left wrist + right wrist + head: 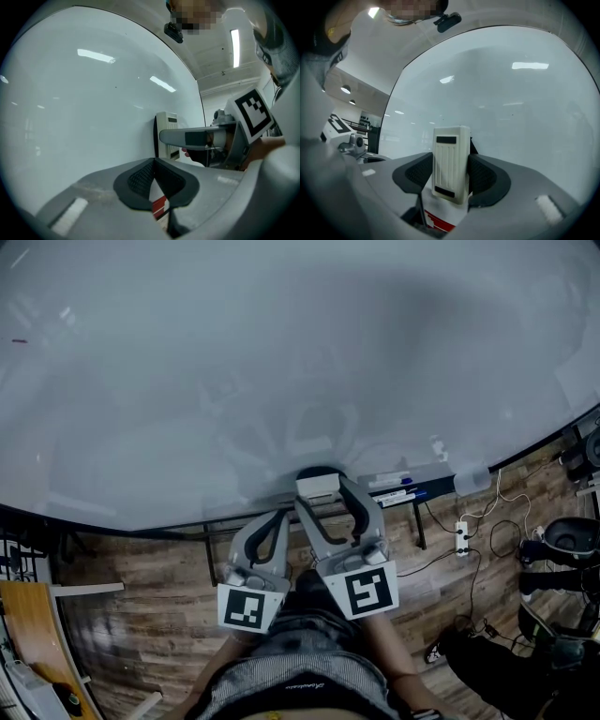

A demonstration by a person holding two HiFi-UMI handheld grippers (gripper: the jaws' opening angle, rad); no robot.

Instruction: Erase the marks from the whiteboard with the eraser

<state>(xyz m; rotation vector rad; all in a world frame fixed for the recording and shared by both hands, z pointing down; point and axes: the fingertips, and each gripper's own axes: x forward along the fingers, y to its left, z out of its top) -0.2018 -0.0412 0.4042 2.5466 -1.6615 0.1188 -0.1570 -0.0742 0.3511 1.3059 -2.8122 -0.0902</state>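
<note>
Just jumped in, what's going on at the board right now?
A person is working at the whiteboard with two handheld grippers. The right gripper is shut on the eraser, which appears pressed to the board near its bottom edge. The left gripper is shut and empty, just beside it. The board looks mostly clean, apart from a small dark mark far to the upper left.

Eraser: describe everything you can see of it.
The eraser is a cream, plastic-looking block with rounded corners, vertical ribs on its back and a dark slot at each end. A dark pad lines the side facing the whiteboard, and in the left gripper view that pad seems to sit against the board. The eraser stands upright near the board's lower edge, with the right gripper clamped on its two sides.
</note>
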